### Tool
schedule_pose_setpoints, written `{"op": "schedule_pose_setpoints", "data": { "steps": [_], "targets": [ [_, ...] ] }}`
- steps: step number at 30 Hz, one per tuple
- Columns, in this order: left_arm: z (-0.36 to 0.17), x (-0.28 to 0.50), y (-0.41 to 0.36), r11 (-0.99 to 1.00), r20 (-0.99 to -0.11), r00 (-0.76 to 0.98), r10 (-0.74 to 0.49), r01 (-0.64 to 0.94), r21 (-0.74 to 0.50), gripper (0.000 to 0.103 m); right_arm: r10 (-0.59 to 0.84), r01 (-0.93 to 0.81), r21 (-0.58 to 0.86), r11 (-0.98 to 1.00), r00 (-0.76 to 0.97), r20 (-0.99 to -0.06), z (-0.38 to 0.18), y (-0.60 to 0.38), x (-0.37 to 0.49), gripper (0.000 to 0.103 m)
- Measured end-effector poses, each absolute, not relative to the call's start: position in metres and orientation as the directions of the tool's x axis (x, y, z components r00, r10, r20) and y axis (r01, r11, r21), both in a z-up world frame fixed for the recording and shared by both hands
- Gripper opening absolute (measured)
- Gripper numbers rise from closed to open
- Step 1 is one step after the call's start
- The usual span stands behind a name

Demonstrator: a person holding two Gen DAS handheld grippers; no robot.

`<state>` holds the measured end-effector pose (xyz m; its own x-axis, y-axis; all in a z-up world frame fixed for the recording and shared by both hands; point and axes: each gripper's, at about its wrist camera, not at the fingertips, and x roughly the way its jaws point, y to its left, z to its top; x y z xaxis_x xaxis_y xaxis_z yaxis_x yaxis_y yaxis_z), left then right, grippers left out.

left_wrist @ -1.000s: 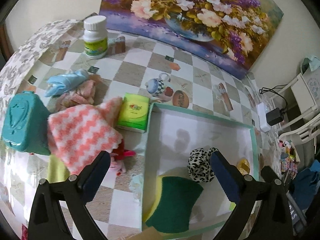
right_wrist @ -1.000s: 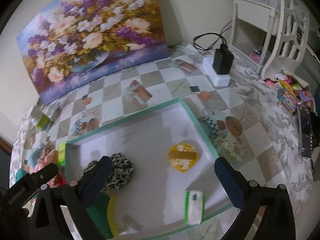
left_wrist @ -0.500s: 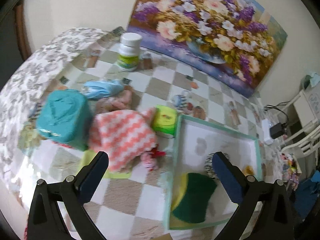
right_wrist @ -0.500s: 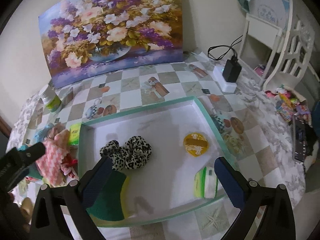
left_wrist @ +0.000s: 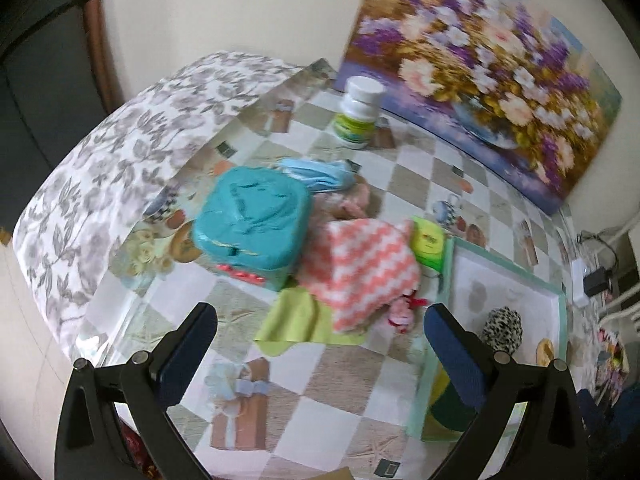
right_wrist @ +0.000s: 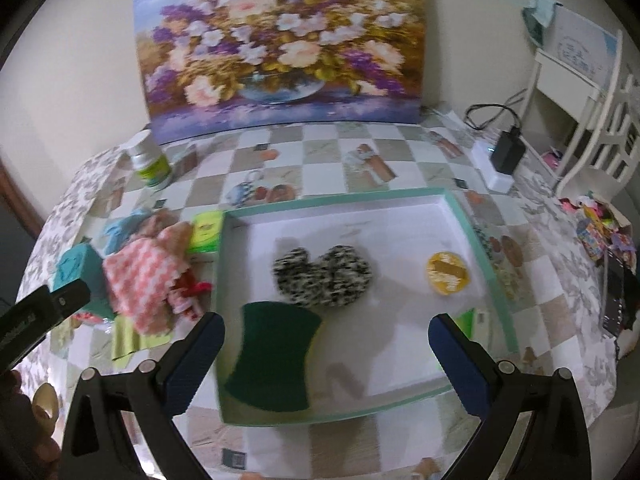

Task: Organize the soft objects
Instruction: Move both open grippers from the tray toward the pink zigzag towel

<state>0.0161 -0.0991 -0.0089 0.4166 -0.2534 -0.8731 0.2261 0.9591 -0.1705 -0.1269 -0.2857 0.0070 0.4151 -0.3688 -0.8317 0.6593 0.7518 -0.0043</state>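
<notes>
A white tray with a green rim (right_wrist: 476,236) (left_wrist: 504,264) holds a green sponge (right_wrist: 276,356), a leopard-print scrunchie (right_wrist: 324,276) (left_wrist: 502,328), a yellow round pad (right_wrist: 447,273) and a small green-and-white item (right_wrist: 474,322). Left of the tray lie a pink-and-white zigzag cloth (left_wrist: 360,268) (right_wrist: 140,276), a yellow-green cloth (left_wrist: 296,320), a small pink toy (left_wrist: 400,314) and a blue glove (left_wrist: 320,174). My left gripper (left_wrist: 320,352) is open above the table before the cloths. My right gripper (right_wrist: 326,356) is open above the tray's near side.
A teal box (left_wrist: 252,220) stands left of the pink cloth. A green tissue pack (left_wrist: 430,242) lies by the tray's corner. A white pill bottle (left_wrist: 358,114) and a flower painting (right_wrist: 280,48) stand at the back. A charger (right_wrist: 506,154) sits at right.
Both grippers have pulled back and risen. The left view has swung left from the tray toward the teal box and cloths. The right view now takes in the whole tray.
</notes>
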Motion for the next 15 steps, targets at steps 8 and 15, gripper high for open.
{"op": "schedule_pose_setpoints", "data": {
  "steps": [8, 15],
  "targets": [
    [-0.014, 0.034, -0.064, 0.964, -0.871, 0.414, -0.264, 0.136, -0.228, 0.103, -0.31, 0.572, 0.002, 0.821, 0.448, -0.838, 0.001, -0.254, -0.101, 0.103],
    [-0.02, 0.045, -0.04, 0.962, -0.855, 0.446, -0.263, 0.054, -0.268, 0.103, -0.221, 0.499, 0.056, 0.865, 0.478, -0.85, -0.01, -0.233, -0.076, 0.103]
  ]
}}
